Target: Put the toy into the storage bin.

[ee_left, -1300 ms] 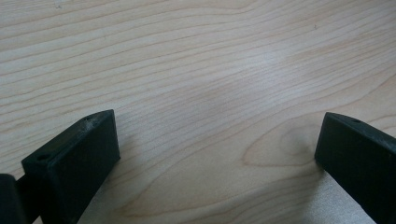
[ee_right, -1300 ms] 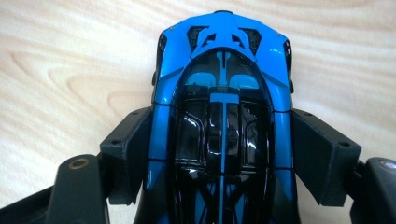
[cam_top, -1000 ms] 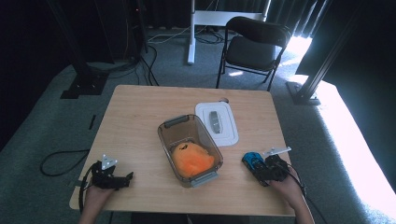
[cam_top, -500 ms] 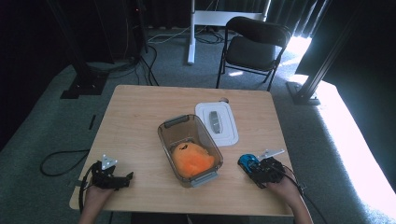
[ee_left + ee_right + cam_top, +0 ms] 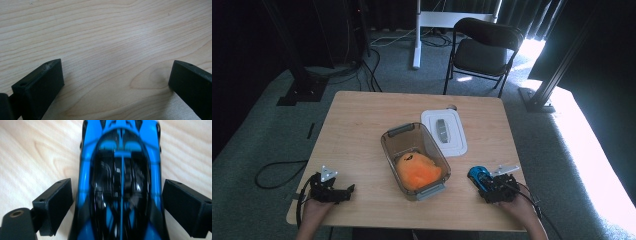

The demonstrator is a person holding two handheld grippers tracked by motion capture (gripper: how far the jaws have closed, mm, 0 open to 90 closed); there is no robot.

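Clear bin [image 5: 388, 142] holds an orange plush [image 5: 418, 170]. Right gripper [image 5: 117, 205] brackets a blue toy car [image 5: 121, 177], apparently not squeezing; left gripper [image 5: 116, 80] released.

A light wooden table [image 5: 362, 130] stands on grey carpet [image 5: 257, 135]. Behind it: a black folding chair [image 5: 484, 47], a white desk frame [image 5: 432, 22] and black equipment stands [image 5: 302, 85] with cables [image 5: 367, 65]. The rear of the room is dark. Bright light falls across the floor at right [image 5: 582, 150].
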